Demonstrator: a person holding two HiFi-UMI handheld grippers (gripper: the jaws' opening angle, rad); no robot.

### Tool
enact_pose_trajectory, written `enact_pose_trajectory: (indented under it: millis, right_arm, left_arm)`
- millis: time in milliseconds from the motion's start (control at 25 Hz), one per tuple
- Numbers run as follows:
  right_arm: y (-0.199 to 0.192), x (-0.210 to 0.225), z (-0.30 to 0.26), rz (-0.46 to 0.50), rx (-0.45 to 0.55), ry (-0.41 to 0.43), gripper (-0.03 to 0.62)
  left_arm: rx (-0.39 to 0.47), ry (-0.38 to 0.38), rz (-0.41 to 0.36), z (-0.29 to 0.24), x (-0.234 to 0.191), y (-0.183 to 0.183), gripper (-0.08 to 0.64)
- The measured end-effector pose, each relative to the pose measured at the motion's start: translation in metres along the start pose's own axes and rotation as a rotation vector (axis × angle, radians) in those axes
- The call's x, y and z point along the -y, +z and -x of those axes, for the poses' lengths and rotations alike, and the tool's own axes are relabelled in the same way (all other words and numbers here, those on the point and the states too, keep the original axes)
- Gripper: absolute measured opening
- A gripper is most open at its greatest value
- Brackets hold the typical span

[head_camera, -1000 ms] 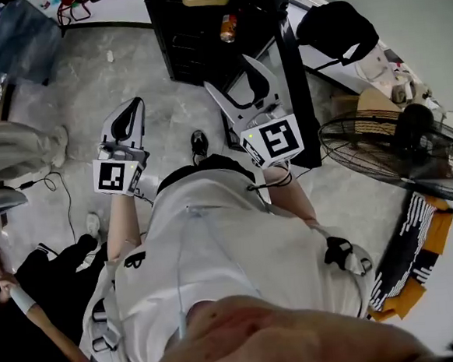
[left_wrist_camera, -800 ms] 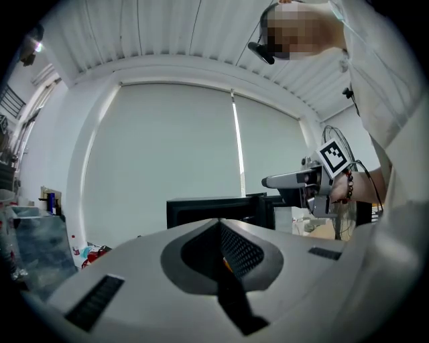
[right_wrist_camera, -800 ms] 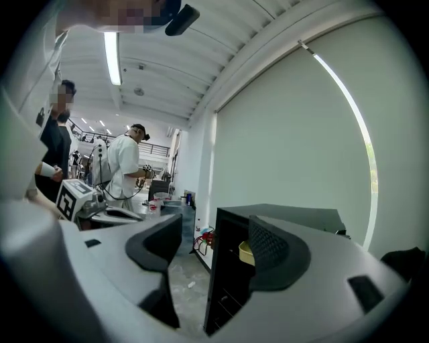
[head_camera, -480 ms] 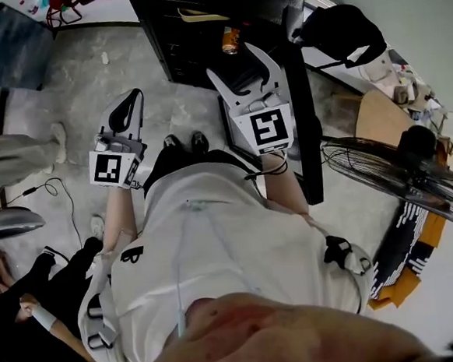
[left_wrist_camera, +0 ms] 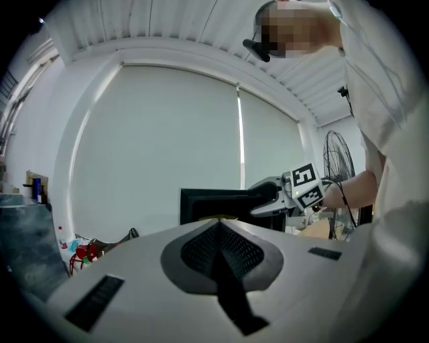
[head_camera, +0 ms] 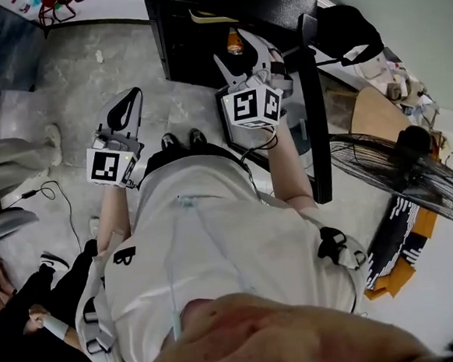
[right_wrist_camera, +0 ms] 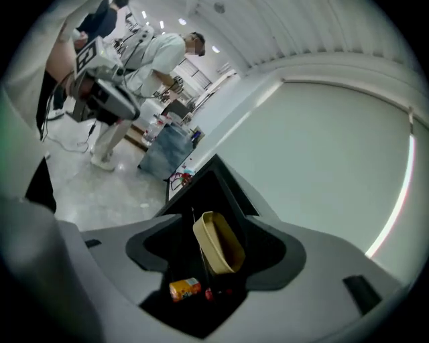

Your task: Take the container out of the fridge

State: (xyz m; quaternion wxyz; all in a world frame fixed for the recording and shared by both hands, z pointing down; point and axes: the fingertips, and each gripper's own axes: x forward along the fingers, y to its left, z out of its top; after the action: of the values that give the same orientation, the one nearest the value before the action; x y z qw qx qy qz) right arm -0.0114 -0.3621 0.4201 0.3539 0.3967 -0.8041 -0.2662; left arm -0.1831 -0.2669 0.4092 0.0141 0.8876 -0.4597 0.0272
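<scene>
A tan, open-topped container (right_wrist_camera: 218,242) stands on a shelf inside the black fridge (head_camera: 199,30); in the head view only its rim (head_camera: 212,17) shows. An orange can (right_wrist_camera: 184,289) lies below it on a lower shelf. My right gripper (head_camera: 237,49) is open at the mouth of the fridge. In the right gripper view its jaws (right_wrist_camera: 214,258) frame the container and the can without touching either. My left gripper (head_camera: 129,98) is shut on nothing. It hangs over the floor, left of the fridge.
The fridge door (head_camera: 314,99) stands open to the right of my right arm. Farther right are a floor fan (head_camera: 402,174), cardboard (head_camera: 370,114) and a black bag (head_camera: 343,30). Another person (head_camera: 18,310) crouches at lower left, near a cable (head_camera: 24,192) on the floor.
My right gripper has moved forward from the floor in front of the fridge to its opening. The left gripper has stayed almost in place.
</scene>
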Motion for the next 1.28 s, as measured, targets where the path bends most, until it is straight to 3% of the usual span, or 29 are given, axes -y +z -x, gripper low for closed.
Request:
enact_pose_trajectory:
  millis: [320,840,920,1040,1280]
  right_arm:
    - [-0.023,-0.027,-0.062,0.288,-0.139,0.038,0.298]
    - [-0.060,-0.045,-0.143,0.331,-0.306,0.160,0.296]
    - [-0.062,-0.048,-0.151,0.335,-0.311,0.187,0.267]
    - [-0.068,-0.048,-0.159,0.380,-0.334,0.194,0.158]
    - [-0.067,-0.049,-0.156,0.405,-0.364,0.256,0.074]
  left_arm:
    - [0.007,0.009,-0.001,0.007,-0.017,0.000,0.009]
    - [0.001,0.039,0.022,0.019,-0.032,-0.005,0.009]
    - [-0.001,0.049,0.022,0.022,-0.036,-0.004,0.009]
    - [0.003,0.062,0.020,0.024,-0.040,-0.003,0.009]
    - [0.005,0.069,0.036,0.026,-0.039,-0.008,0.009]
